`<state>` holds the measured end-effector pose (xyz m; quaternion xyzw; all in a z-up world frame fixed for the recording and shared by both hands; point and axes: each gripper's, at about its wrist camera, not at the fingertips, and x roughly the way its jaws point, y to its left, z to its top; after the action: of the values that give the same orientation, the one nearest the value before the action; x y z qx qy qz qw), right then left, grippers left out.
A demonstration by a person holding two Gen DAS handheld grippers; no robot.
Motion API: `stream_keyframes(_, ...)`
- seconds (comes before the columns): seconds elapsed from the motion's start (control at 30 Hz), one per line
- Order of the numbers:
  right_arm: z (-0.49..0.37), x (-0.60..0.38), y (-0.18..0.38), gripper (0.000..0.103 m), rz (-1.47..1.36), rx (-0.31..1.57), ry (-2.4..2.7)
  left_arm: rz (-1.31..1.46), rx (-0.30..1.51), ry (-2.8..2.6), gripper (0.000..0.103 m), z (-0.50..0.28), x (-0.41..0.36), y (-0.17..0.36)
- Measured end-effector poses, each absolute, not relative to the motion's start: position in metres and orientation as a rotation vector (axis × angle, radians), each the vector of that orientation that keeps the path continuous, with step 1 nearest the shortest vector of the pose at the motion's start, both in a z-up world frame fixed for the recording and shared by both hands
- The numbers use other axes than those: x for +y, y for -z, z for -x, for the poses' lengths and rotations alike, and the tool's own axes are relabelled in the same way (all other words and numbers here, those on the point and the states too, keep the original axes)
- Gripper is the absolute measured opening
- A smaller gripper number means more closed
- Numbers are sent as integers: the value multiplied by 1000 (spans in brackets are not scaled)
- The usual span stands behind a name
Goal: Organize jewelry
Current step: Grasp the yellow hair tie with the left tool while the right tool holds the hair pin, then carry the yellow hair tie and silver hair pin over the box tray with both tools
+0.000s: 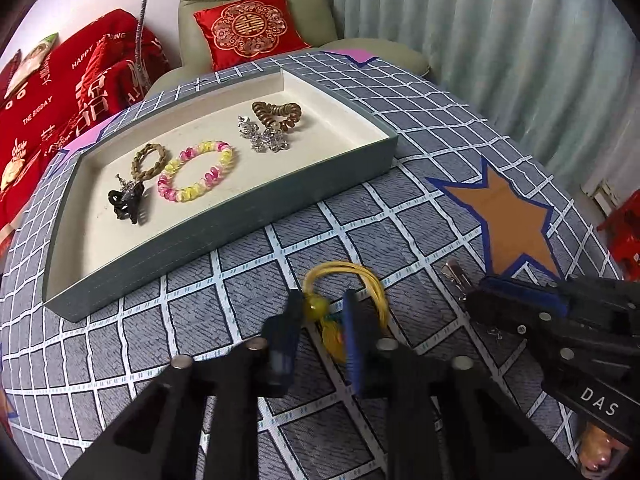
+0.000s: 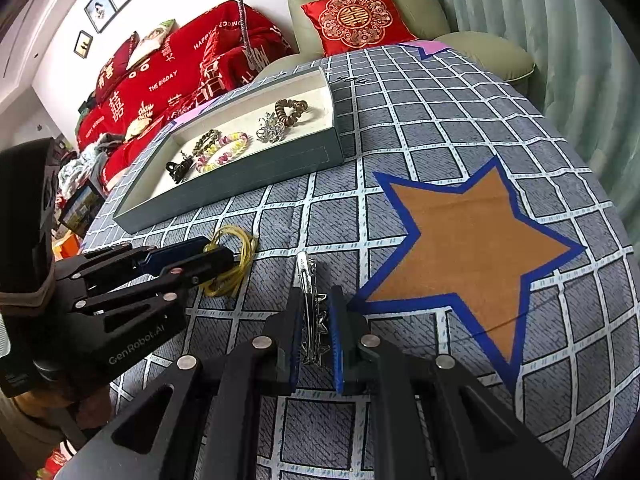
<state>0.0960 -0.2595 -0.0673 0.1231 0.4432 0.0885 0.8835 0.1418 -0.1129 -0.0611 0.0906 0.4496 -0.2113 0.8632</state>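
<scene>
Left tool [image 1: 322, 314] pinching a thin yellow hair band [image 1: 352, 280], right tool [image 2: 316, 320] squeezing a shiny metal clip [image 2: 310, 300], checked cloth bench [image 2: 400, 120], flat tray [image 1: 224, 232] near far edge

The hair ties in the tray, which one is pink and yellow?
The spiral ring in the middle of the tray. The braided tie beside it is olive, and the coil at the far end is brown.

Both views were bright, soft daylight through the curtain [image 1: 500, 60]; weak shadows, heavy fisheye bending, dark corners, slight near-field blur.
</scene>
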Motion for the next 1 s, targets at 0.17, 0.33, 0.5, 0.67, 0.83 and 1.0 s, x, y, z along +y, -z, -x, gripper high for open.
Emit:
stream_keyframes(0.17, -98, -258, 66, 15, -228, 949, -174, -125, 934, 442, 23, -135, -96, 58)
stream_keyframes(0.33, -106, -244, 62, 23, -141, 990, -167, -80, 923, 422, 23, -128, -77, 53)
stream_keyframes(0.5, -110, -228, 63, 24, -2, 1013, -145, -44, 913, 403, 23, -124, -62, 48)
stream_keyframes(0.67, -109, -225, 61, 19, 15, 1009, -145, -25, 895, 386, 23, -120, -49, 43)
stream_keyframes(0.83, -109, -233, 47, 19, -92, 981, -185, 0, 881, 371, 23, -119, -37, 36)
stream_keyframes(1.0, -112, -231, 30, 19, -125, 955, -219, 8, 863, 361, 23, -119, -30, 28)
